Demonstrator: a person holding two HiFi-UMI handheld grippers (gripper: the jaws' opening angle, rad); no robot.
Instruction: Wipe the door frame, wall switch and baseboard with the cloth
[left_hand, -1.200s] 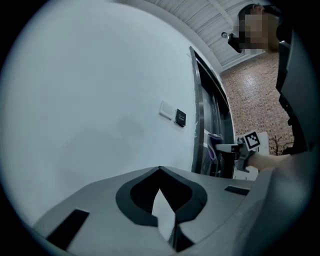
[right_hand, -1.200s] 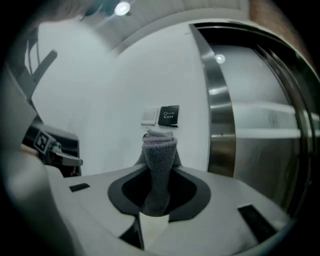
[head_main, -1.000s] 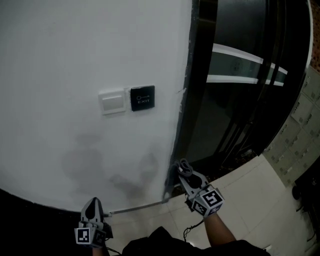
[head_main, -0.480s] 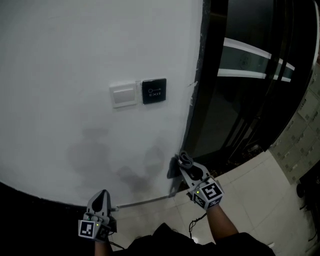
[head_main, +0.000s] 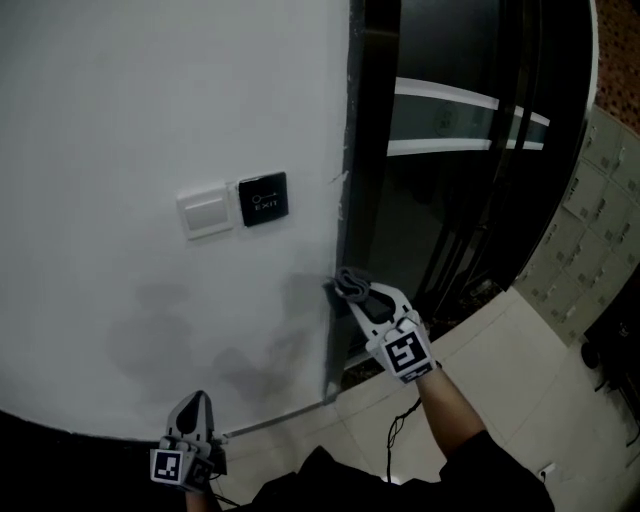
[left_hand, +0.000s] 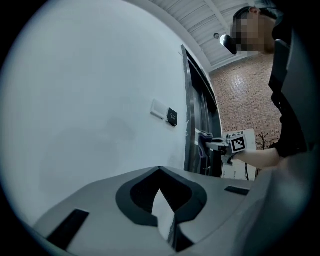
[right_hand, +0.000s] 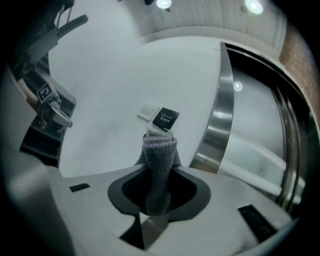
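Running up the middle of the head view, the door frame (head_main: 352, 150) parts a broad bare white wall (head_main: 120, 110) on the left from a dark glass door (head_main: 450, 210) on the right. Pale floor tiles (head_main: 520, 360) lie open at the near right, and the dark baseboard (head_main: 50, 450) runs along the wall's foot at the near left. The white wall switch (head_main: 205, 212) sits just left of a black exit button (head_main: 263, 198), both well left of the frame edge. The cloth (head_main: 345, 280) is grey with a lilac edge, bunched into a thick roll that stands out past the jaws. The right gripper (head_main: 362, 297) has its jaws clamped on that roll and holds it against the frame edge, below and right of the button. The left gripper (head_main: 194, 402) hangs low near the baseboard, jaws closed together with nothing between them
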